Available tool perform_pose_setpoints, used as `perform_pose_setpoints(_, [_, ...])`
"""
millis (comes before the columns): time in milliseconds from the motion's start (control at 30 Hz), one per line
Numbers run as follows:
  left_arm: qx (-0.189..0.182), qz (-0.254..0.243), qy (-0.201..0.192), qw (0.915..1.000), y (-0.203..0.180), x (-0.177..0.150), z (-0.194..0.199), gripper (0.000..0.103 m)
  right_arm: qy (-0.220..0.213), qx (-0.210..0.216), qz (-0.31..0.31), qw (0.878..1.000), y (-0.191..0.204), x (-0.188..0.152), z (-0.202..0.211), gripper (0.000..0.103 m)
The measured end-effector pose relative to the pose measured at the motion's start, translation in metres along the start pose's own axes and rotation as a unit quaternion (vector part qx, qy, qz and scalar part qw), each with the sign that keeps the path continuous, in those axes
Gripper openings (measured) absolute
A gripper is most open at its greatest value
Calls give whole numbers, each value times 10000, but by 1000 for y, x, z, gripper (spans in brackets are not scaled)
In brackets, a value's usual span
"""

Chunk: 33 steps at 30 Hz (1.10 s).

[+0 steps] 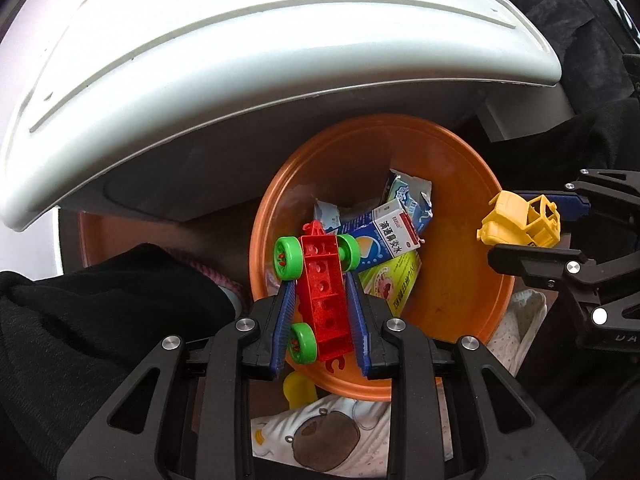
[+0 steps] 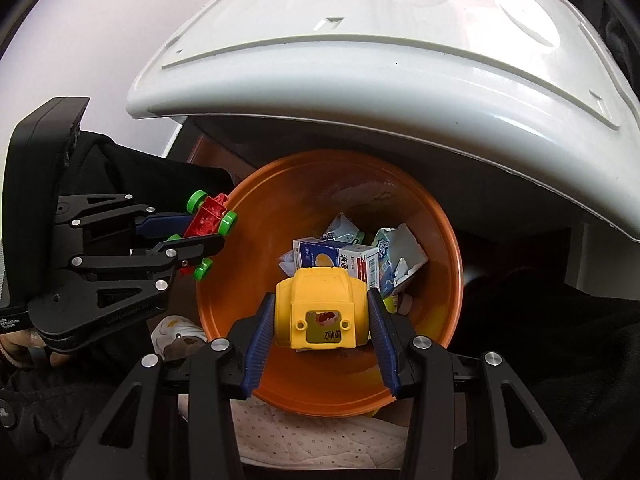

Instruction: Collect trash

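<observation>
An orange bin (image 1: pixel 460 280) (image 2: pixel 444 264) stands open below both grippers, and cartons and torn wrappers (image 1: pixel 392 236) (image 2: pixel 360 256) lie at its bottom. My left gripper (image 1: pixel 320 280) (image 2: pixel 192 236) is shut on a red toy car with green wheels (image 1: pixel 320 280) (image 2: pixel 208 220), held over the bin's left rim. My right gripper (image 2: pixel 322 300) (image 1: pixel 524 232) is shut on a yellow toy truck (image 2: pixel 320 308) (image 1: pixel 520 220), which hangs above the bin's mouth.
The bin's white lid (image 1: pixel 240 60) (image 2: pixel 400 60) stands raised behind the opening. Dark fabric (image 1: pixel 100 300) lies at the left and right. A patterned white cloth (image 1: pixel 320 440) (image 2: pixel 312 440) and a yellow object (image 1: pixel 298 392) lie under the bin's near edge.
</observation>
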<state>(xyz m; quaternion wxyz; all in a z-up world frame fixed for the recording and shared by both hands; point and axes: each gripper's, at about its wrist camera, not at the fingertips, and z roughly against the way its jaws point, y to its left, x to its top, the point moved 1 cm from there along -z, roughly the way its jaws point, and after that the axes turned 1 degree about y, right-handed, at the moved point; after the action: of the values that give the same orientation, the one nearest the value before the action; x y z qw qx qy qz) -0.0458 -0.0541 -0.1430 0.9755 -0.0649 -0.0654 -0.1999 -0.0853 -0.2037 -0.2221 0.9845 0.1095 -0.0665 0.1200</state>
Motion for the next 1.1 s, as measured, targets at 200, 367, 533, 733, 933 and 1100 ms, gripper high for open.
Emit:
perform_pose_setpoints(200, [70,5,-25,10000,-1,3,-1,57,-161,-16,-99,9998,-4,-1,6,60])
perform_pose_setpoints(367, [103,-31,-74,9999,-3,2,2,62,-414,-45,-293,9987,-10,-1,19,64])
perform_pose_setpoints(533, [171,-26,-114,9998,-4,3,6,71,-497,-56,-464,9977,-16,-1,23,74])
perform_pose_setpoints(733, [227,-26,-615,9978,0,17,35,80,-1270,-172,-745,9890,-30,14,57,98])
perform_pose_setpoints(933, [365,327,-1408,9888,19,62,76,88,-2113,-336,-1272,9685,-61,61,90,98])
perform_pose_setpoints(1100, [782,640,-2124,9720,38,108,97,92,-2596,-960,-1668,9463,-84,107,96,98])
